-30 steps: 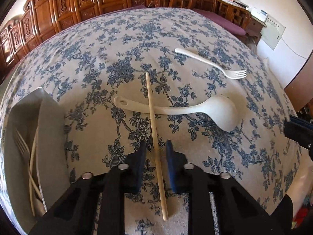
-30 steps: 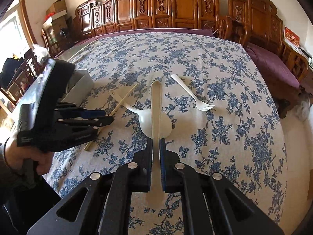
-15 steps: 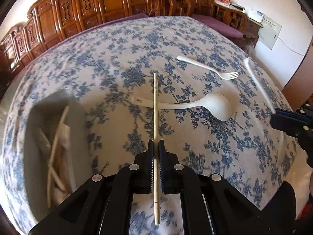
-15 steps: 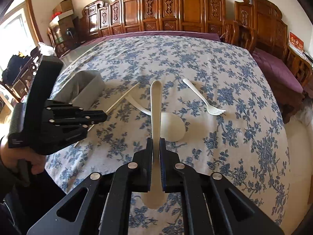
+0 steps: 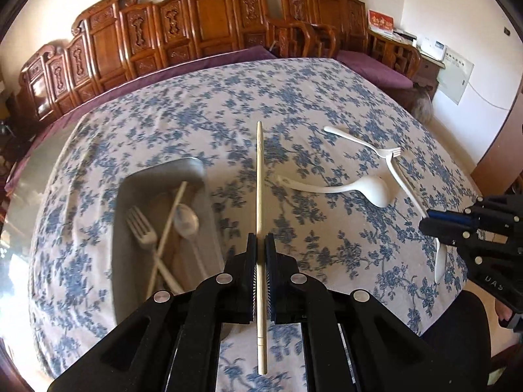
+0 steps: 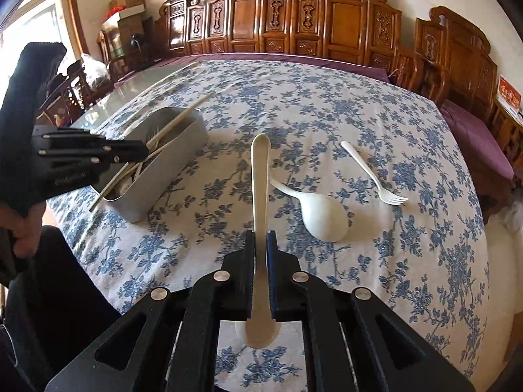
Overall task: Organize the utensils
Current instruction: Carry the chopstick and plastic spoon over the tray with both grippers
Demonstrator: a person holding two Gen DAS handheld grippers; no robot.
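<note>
My left gripper (image 5: 260, 241) is shut on a wooden chopstick (image 5: 259, 170) and holds it in the air beside a grey utensil box (image 5: 157, 172). The box holds a fork (image 5: 140, 228), a spoon (image 5: 186, 219) and another chopstick. In the right wrist view the left gripper (image 6: 143, 152) hangs over the box (image 6: 176, 163). My right gripper (image 6: 261, 238) is shut on the handle of a white spoon (image 6: 260, 170), bowl end towards the camera. A white ladle (image 6: 323, 215) and a white fork (image 6: 376, 176) lie on the floral cloth.
The table is covered by a blue-flowered cloth (image 5: 202, 121). Carved wooden chairs (image 5: 209, 23) line its far side. A person's hand (image 6: 23, 228) grips the left tool's handle. In the left wrist view the right gripper (image 5: 423, 223) comes in from the right edge.
My left gripper closed on the chopstick, lifted it off the ladle's handle and carried it left beside the box. My right gripper, still shut on the spoon, drifted a little.
</note>
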